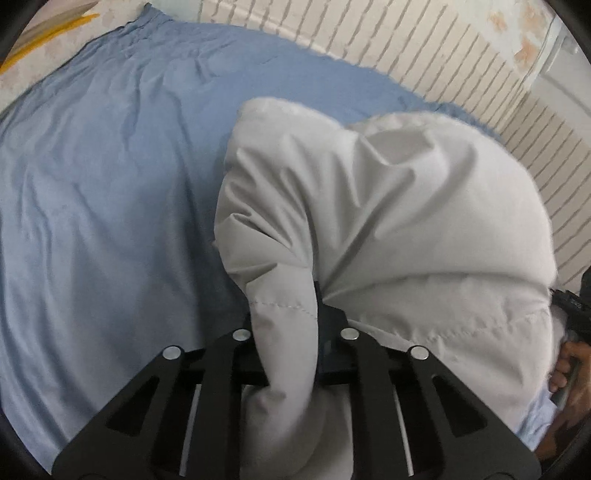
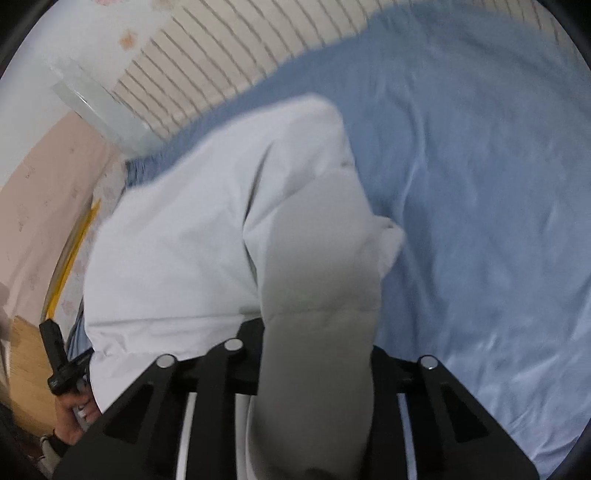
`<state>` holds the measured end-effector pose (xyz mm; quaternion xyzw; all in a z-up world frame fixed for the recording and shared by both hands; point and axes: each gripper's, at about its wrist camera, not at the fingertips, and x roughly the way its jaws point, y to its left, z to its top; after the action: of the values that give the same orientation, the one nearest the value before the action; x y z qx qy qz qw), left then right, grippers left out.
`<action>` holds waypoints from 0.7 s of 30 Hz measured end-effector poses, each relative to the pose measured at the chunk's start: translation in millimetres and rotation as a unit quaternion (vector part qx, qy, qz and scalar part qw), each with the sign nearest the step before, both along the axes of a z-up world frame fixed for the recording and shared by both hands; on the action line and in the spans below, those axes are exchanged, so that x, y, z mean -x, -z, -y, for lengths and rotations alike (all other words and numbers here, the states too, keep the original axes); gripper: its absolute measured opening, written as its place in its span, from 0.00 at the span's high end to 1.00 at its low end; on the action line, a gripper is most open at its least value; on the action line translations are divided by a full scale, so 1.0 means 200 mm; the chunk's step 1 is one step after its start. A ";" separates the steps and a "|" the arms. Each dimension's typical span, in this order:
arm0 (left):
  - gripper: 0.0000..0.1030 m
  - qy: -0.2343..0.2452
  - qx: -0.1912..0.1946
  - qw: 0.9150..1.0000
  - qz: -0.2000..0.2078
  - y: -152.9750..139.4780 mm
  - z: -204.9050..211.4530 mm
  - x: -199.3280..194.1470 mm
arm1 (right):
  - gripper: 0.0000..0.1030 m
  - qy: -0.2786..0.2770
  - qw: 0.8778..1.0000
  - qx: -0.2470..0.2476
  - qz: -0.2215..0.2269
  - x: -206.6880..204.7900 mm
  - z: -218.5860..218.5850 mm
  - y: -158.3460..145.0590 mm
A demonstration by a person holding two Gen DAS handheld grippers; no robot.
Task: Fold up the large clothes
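Note:
A white padded jacket (image 1: 406, 221) lies bunched on a blue bed sheet (image 1: 92, 203). My left gripper (image 1: 291, 332) is shut on a thick fold of the jacket's near edge, and the fabric bulges up between its jaws. In the right wrist view the same jacket (image 2: 184, 240) spreads to the left over the sheet (image 2: 480, 184). My right gripper (image 2: 317, 343) is shut on another padded fold that hides its fingertips. Each view catches the other gripper at its edge, the right one (image 1: 572, 306) and the left one (image 2: 55, 354), each held by a hand (image 2: 74, 406).
A white slatted wall (image 1: 443, 55) borders the far side of the bed. A patterned cloth with yellow stripes (image 1: 48, 33) lies past the sheet's far corner. A wooden surface (image 2: 26, 362) and a pink wall (image 2: 44, 177) lie beside the bed. Open sheet stretches beside the jacket.

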<state>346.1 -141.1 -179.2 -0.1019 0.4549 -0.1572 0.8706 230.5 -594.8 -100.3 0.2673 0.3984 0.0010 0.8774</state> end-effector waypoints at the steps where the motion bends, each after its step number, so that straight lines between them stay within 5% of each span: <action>1: 0.90 0.007 0.004 1.000 0.010 -0.02 0.04 0.00 | 0.81 0.003 1.000 0.020 0.014 0.02 0.00 -0.07; 5: 0.90 0.048 0.010 0.997 0.062 -0.12 0.28 0.05 | 0.81 0.044 0.986 0.131 0.092 0.17 0.10 -0.44; 8: 0.91 0.088 0.032 0.988 0.119 -0.22 0.55 0.08 | 0.79 0.094 0.975 0.163 0.121 0.21 0.34 -0.63; 10: 0.88 0.111 0.031 0.981 0.155 -0.29 0.81 0.10 | 0.64 0.129 0.968 0.197 0.090 0.25 0.51 -0.58; 12: 0.79 0.116 -0.016 0.981 0.153 -0.26 1.05 0.05 | 0.01 0.175 0.960 0.220 0.017 0.29 0.70 -0.35; 15: 0.71 0.089 -0.023 0.991 0.095 -0.14 1.22 -0.03 | 0.02 0.228 0.961 0.152 -0.044 0.41 0.95 -0.12; 17: 0.56 0.070 -0.006 0.993 0.095 -0.15 1.18 -0.01 | 0.02 0.281 0.951 0.130 -0.004 0.55 1.02 -0.20; 19: 0.19 0.051 -0.010 0.992 0.112 -0.20 1.06 0.01 | 0.02 0.320 0.933 0.157 0.053 0.63 1.01 -0.39; 21: 0.05 0.021 -0.026 0.990 0.136 -0.30 0.86 0.09 | 0.02 0.319 0.926 0.180 0.091 0.64 0.93 -0.53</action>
<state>328.0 -312.2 -119.0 -0.0473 0.3379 -0.1760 0.9234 102.9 -780.1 4.7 0.2165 0.2039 -0.3259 0.8974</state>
